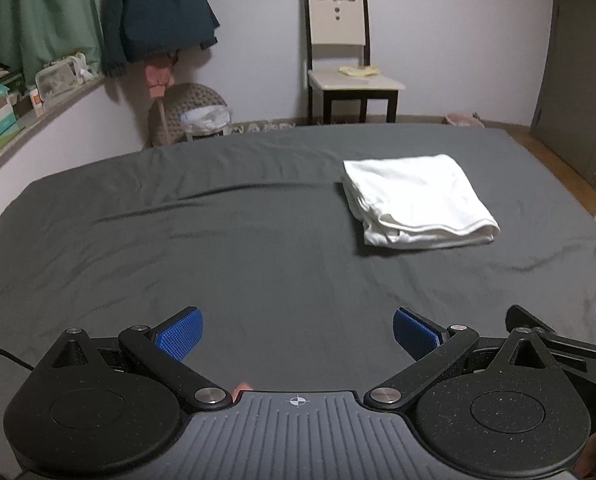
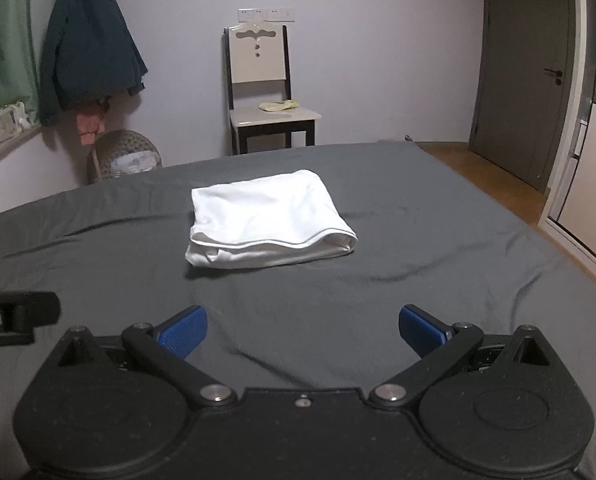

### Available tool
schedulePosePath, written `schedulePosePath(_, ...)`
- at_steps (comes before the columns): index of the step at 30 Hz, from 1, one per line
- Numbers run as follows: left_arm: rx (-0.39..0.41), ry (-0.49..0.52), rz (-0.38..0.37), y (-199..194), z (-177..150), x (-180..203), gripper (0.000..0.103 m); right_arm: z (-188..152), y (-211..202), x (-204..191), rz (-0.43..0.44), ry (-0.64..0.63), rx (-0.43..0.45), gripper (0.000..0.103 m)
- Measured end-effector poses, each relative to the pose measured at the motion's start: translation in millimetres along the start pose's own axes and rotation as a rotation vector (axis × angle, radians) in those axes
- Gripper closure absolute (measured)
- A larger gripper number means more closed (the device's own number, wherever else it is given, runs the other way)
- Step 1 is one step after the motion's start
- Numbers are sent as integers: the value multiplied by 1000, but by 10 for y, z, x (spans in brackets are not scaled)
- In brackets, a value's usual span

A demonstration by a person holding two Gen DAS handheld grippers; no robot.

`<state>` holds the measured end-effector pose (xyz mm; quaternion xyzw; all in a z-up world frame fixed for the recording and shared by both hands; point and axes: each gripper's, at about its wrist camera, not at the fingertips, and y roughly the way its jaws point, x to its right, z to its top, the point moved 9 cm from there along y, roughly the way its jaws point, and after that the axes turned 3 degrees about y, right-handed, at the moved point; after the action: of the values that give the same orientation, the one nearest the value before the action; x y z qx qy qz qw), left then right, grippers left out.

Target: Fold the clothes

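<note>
A white garment (image 2: 266,220) lies folded into a neat square on a grey bed (image 2: 418,280); folding looks finished. Left gripper (image 1: 298,336) and right gripper (image 2: 303,332) hover nearby, both spread wide, empty.

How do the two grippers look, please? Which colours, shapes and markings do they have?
Left gripper: black linkage arms, round black discs, blue ribbed pads, grey ridged plate with a crosshair mark, black cable. Right gripper: the same black arms, discs and blue pads, but a black plate.
</note>
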<state>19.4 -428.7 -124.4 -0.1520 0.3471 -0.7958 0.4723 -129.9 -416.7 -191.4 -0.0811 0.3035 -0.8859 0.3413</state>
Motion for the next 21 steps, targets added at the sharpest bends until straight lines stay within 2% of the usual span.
schedulePosePath(9,-2,21,-14,-19,-51,50,1,-2,22,7,53,35,-26,0)
schedulePosePath(21,-25,28,-22,16,-136,48,1,-34,78,-11,36,27,-57,0)
